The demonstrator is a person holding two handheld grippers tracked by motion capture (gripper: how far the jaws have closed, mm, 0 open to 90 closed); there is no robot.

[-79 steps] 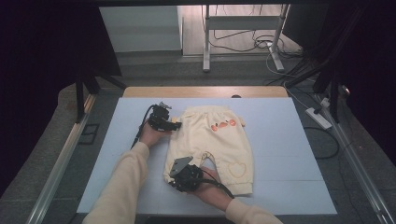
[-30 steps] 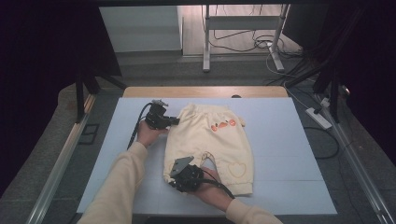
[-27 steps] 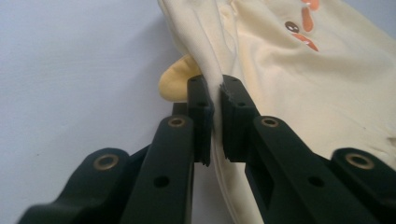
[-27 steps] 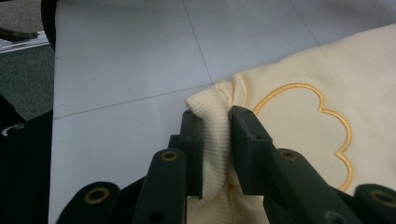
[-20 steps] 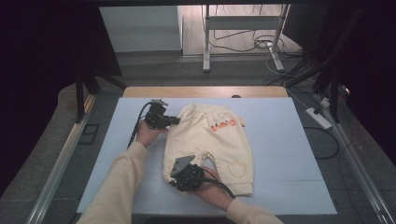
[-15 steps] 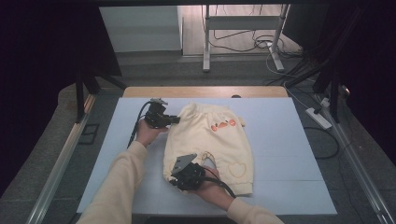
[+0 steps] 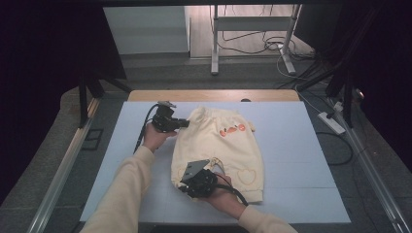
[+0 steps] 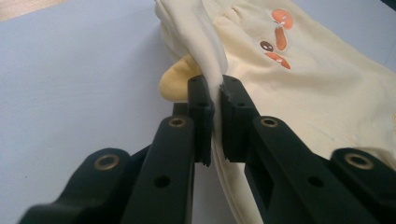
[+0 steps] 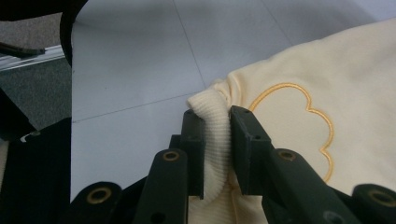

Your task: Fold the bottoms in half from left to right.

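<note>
— Almost nothing has moved since the earlier frames: both hands stay where they were, the pale yellow trousers lie flat as before, and the right jaws have only been closing a little more on the cloth.

— What does the high view give?

— The trousers are in the middle of the light blue mat, waistband far from the person, legs toward the person. The left gripper is at the left corner of the waistband, and the right gripper is at the left leg's cuff.

— And the left gripper view?

— Its jaws stand narrow, pinching a fold of the waistband edge. The orange print is behind it.

— The right gripper view?

— Its jaws hold the ribbed cuff between the pads, beside the stitched cloud outline.

— How to do this step well?

— I think both hands should lift together and carry this edge across evenly, keeping the cloth a little tight, so the fold has no wrinkle.

— The surroundings?

— The mat lies on a wooden table; beyond are a grey floor, cables and a metal stand.
</note>
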